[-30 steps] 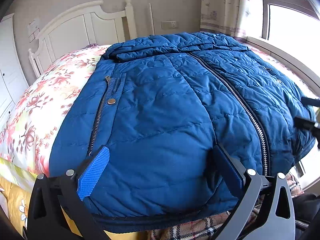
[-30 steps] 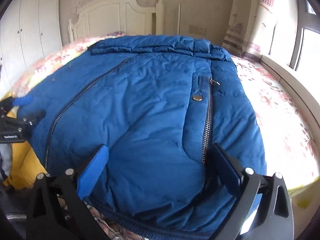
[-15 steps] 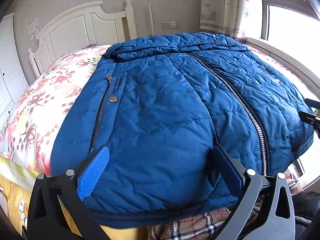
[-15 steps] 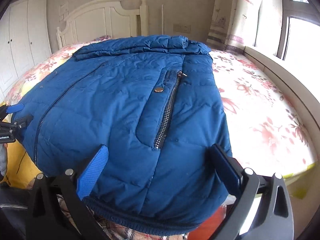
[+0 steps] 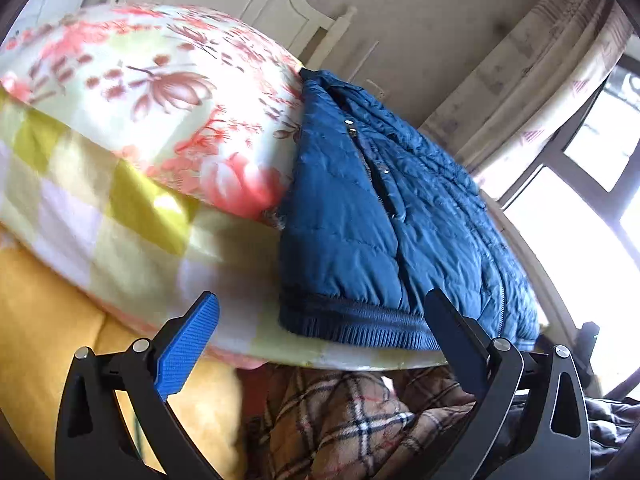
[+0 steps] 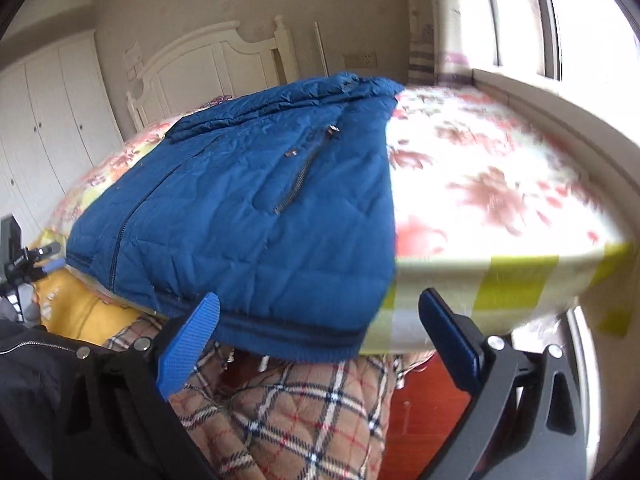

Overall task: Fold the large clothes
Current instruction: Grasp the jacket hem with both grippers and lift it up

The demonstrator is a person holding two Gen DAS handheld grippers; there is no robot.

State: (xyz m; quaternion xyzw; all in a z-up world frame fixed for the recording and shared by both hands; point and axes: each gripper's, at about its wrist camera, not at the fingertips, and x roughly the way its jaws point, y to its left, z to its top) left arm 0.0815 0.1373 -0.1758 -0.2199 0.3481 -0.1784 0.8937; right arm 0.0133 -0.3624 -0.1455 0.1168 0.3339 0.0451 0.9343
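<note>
A large blue quilted zip jacket [image 5: 384, 232] lies flat on the bed, its ribbed hem hanging at the foot edge; it also shows in the right wrist view [image 6: 248, 216]. My left gripper [image 5: 320, 344] is open and empty, low in front of the hem's left corner, not touching it. My right gripper [image 6: 320, 336] is open and empty, just below and in front of the hem's right corner. The left gripper also shows in the right wrist view at the far left [image 6: 28, 264].
The bed has a floral sheet [image 5: 160, 92] with a yellow checked side [image 6: 512, 284]. A plaid cloth [image 6: 296, 412] and a yellow cover [image 5: 48, 344] lie below the foot edge. White headboard [image 6: 208, 68], wardrobe [image 6: 44, 120] and window [image 6: 592, 24] surround.
Both grippers have dropped and pulled back from over the jacket to below the bed's foot edge. The left has swung left, the right has swung right. Both stayed open.
</note>
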